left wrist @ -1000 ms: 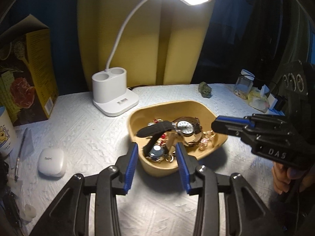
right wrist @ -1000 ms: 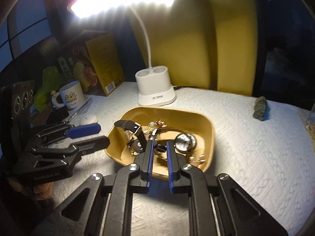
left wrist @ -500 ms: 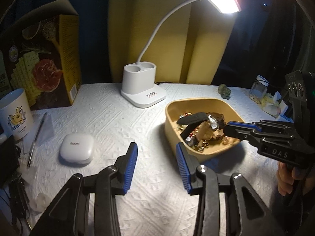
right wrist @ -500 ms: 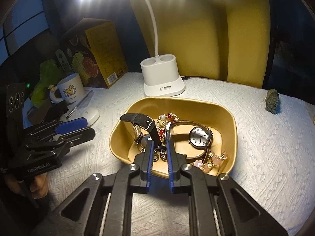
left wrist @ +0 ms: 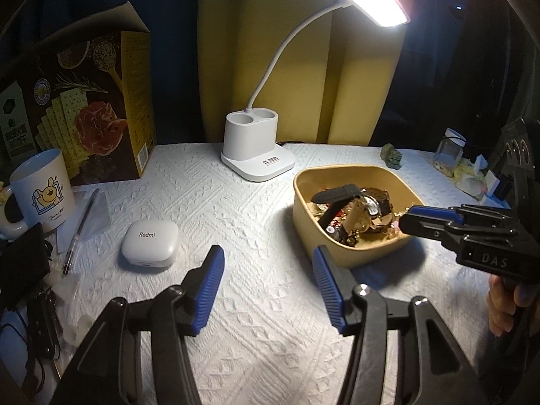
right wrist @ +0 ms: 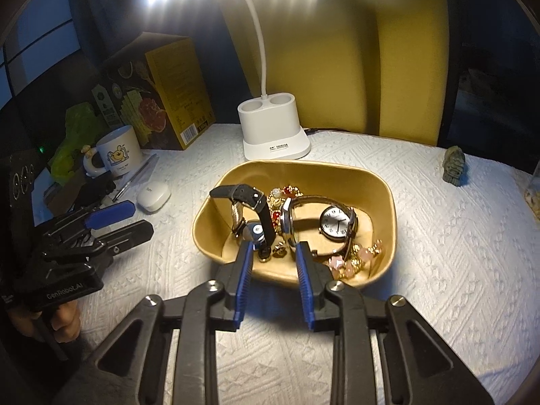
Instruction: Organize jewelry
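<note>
The jewelry lies all together in a tan tray (right wrist: 378,182) on the white textured cloth (right wrist: 438,236), just in front of the white lamp base (right wrist: 275,131). Inside the tray I see a watch with a white dial (right wrist: 335,224) on a brown strap, a second watch with a black strap (right wrist: 249,199) that stands up over the rim, a red bead piece (right wrist: 287,190), and small gold and pink pieces (right wrist: 354,260) in the near corner.

The right gripper (right wrist: 273,256) hangs over the near rim of the tray with its blue pads apart at a medium width and nothing between them. It points at the small gold pieces beside the black strap. The left gripper (left wrist: 266,263) is held wide and empty over the bare cloth, between a white earbud case (left wrist: 150,243) and the tray.

In my judgement the sorting is only at its start: everything is in one heap and nothing is taken out yet. The step in hand seems to be the choice of a first piece. The next move calls for lowering the right gripper into the tray and closing on one single item, probably the black strap, because it stands free. The chains and straps look tangled, so one piece could drag others with it.
</note>
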The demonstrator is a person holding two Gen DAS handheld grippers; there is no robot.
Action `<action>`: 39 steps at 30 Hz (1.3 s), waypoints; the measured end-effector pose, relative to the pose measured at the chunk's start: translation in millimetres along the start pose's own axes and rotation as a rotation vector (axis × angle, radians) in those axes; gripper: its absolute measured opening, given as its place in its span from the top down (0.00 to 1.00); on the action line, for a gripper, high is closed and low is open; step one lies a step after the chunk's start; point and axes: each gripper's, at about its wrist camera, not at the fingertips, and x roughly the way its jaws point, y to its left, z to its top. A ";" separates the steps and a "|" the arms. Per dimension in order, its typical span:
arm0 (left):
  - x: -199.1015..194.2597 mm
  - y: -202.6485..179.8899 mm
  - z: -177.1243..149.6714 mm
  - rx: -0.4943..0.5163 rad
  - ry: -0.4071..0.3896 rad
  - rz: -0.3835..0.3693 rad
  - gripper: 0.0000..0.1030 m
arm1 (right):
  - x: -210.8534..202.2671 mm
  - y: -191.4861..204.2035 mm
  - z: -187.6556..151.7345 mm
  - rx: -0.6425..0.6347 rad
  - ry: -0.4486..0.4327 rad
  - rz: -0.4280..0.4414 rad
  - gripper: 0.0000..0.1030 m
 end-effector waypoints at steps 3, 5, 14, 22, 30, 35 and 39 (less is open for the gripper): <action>-6.5 -4.6 -2.9 0.005 -0.010 0.006 0.44 | -8.4 0.3 -7.1 0.001 -0.006 -0.005 0.76; -10.8 -8.6 -5.7 0.014 -0.017 0.009 0.41 | -13.1 0.2 -11.5 0.004 -0.010 -0.009 0.76; -31.6 -26.6 -15.6 0.045 -0.035 -0.001 0.36 | -40.1 -5.5 -35.3 0.026 -0.028 -0.034 0.75; -50.5 -42.0 -22.9 0.051 -0.042 -0.010 0.33 | -68.4 -17.1 -52.2 0.053 -0.063 -0.064 0.69; -70.5 -60.5 -24.8 0.078 -0.100 0.006 0.22 | -98.9 -30.8 -67.0 0.071 -0.101 -0.069 0.63; -83.4 -72.8 -22.6 0.087 -0.129 0.008 0.16 | -122.4 -38.6 -75.3 0.070 -0.135 -0.112 0.50; -91.8 -81.3 -21.9 0.094 -0.143 -0.002 0.11 | -141.0 -42.8 -79.4 0.060 -0.159 -0.156 0.45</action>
